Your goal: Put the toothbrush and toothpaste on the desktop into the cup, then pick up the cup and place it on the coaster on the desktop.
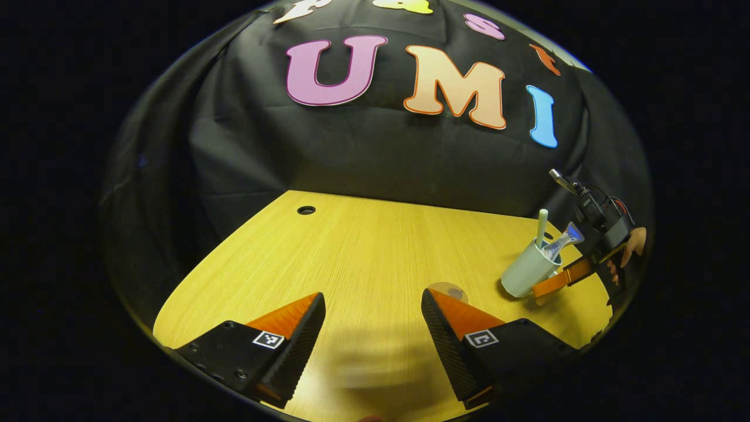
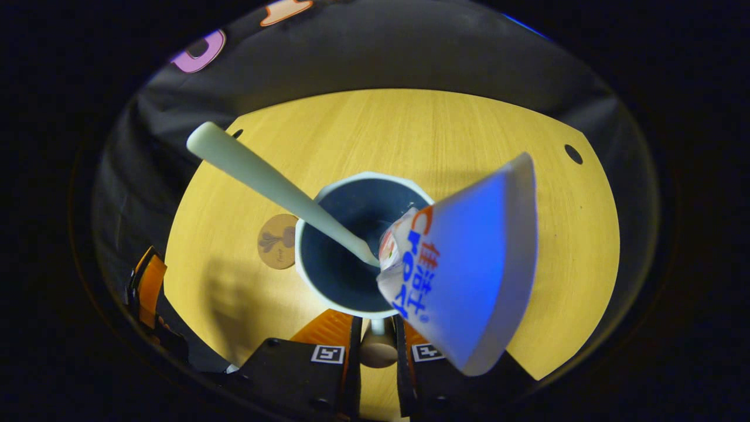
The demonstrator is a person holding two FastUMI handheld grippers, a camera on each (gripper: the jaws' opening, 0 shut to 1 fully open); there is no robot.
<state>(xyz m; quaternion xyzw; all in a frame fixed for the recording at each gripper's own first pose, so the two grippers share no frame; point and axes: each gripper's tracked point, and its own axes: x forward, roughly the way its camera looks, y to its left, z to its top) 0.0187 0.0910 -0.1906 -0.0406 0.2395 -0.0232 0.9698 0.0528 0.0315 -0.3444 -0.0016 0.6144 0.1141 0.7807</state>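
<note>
- The right tool (image 2: pixel 375 346) pinched the handle of the cup (image 2: pixel 356 246), nearly closed.
- The toothbrush (image 2: pixel 275 184) and toothpaste (image 2: pixel 469 269) stood inside it.
- The coaster (image 2: pixel 279 241) lay just beside the cup on the tabletop (image 2: pixel 445 135).
- The left tool (image 1: pixel 372 328) was wide open, holding nothing.
- Best to lift the cup straight and slow so nothing tips out.
</note>
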